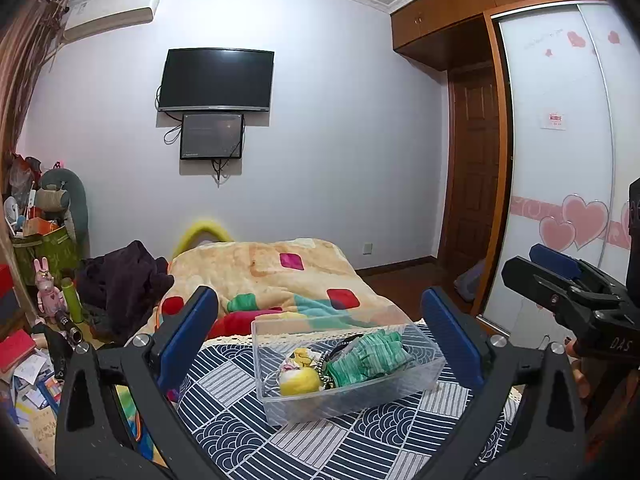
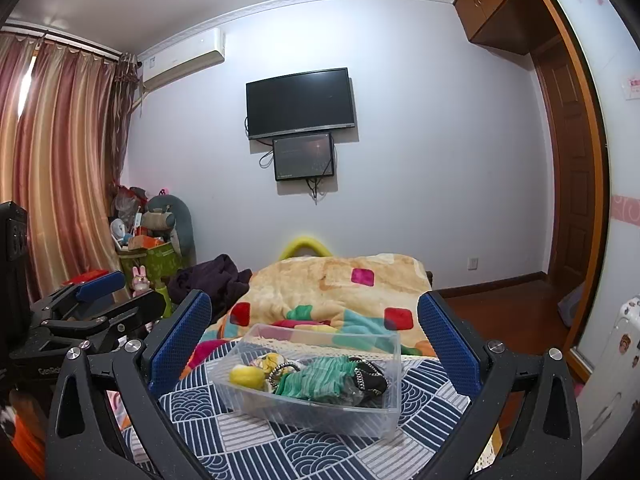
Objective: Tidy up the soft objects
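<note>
A clear plastic bin (image 1: 434,362) (image 2: 394,376) sits on a blue-and-white patterned cloth (image 1: 248,436) (image 2: 224,436) on the bed. In it lie a green striped cloth (image 1: 368,356) (image 2: 316,378), a yellow soft item (image 1: 298,382) (image 2: 246,376) and a black item with a chain (image 2: 370,376). My left gripper (image 1: 320,320) is open and empty, raised in front of the bin. My right gripper (image 2: 316,324) is open and empty, also in front of the bin. The right gripper shows at the right edge of the left wrist view (image 1: 568,280); the left gripper shows at the left of the right wrist view (image 2: 100,300).
A patchwork blanket (image 1: 280,276) (image 2: 340,284) covers the bed behind the bin, with dark clothing (image 1: 120,280) (image 2: 212,276) at its left. Cluttered boxes and toys (image 1: 44,240) (image 2: 148,240) stand on the left. A wardrobe (image 1: 560,160) is on the right.
</note>
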`<action>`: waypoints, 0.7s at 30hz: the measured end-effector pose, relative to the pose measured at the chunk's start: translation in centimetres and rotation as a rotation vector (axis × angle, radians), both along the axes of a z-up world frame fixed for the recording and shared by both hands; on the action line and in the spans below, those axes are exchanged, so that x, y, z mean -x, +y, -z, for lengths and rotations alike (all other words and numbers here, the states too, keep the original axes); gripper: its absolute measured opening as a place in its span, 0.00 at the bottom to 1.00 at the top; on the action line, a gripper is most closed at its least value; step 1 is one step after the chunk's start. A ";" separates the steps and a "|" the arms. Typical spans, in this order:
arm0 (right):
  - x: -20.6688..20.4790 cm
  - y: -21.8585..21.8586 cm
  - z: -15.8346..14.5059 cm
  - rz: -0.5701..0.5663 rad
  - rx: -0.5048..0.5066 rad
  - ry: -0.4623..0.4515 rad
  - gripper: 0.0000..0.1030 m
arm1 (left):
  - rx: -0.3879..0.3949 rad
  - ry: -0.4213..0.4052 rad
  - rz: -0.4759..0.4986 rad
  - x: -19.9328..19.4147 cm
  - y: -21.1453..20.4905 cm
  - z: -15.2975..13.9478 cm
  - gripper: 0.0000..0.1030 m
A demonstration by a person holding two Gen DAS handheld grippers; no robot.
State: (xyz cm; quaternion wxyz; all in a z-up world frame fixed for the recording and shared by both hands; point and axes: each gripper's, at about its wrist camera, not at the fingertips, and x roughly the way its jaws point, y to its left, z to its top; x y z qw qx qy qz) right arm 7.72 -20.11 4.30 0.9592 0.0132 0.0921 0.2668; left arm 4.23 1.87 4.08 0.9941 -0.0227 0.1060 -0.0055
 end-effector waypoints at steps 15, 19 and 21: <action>0.0 0.0 0.1 0.000 0.001 0.000 1.00 | 0.022 0.004 0.029 0.2 0.3 -0.4 1.00; 0.0 -0.1 0.0 0.000 0.002 0.000 1.00 | 0.035 0.014 0.047 0.1 0.3 -0.4 1.00; 0.0 -0.1 0.1 0.000 0.002 0.000 1.00 | 0.036 0.016 0.049 0.2 0.3 -0.4 1.00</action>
